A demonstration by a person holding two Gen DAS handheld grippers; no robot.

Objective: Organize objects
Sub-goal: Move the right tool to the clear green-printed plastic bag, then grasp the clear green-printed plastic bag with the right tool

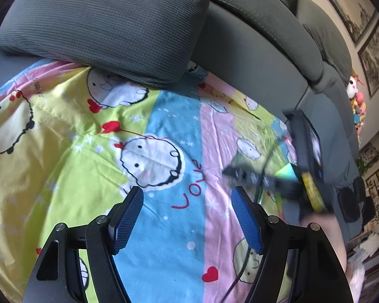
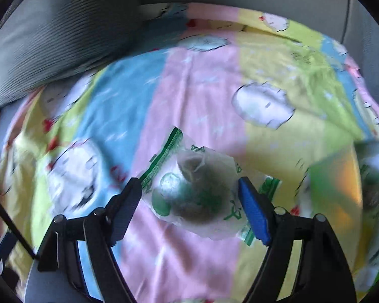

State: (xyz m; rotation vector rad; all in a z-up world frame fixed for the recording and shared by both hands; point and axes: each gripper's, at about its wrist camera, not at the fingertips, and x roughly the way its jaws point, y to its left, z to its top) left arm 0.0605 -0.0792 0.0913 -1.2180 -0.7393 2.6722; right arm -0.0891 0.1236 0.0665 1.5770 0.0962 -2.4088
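Note:
In the right wrist view, a clear plastic food packet with green print and a dark round item inside lies on the cartoon-print bedsheet. My right gripper is open, its fingers on either side of the packet; I cannot tell if they touch it. At the right edge a green and orange box shows, blurred. In the left wrist view, my left gripper is open and empty above the sheet. The right gripper shows there as a dark blur at the right.
A grey-green cushion lies on the back edge of the sheet, against the grey sofa backrest. Stuffed toys sit at the sofa's far right end. Framed pictures hang on the wall. The cushion also shows at upper left in the right wrist view.

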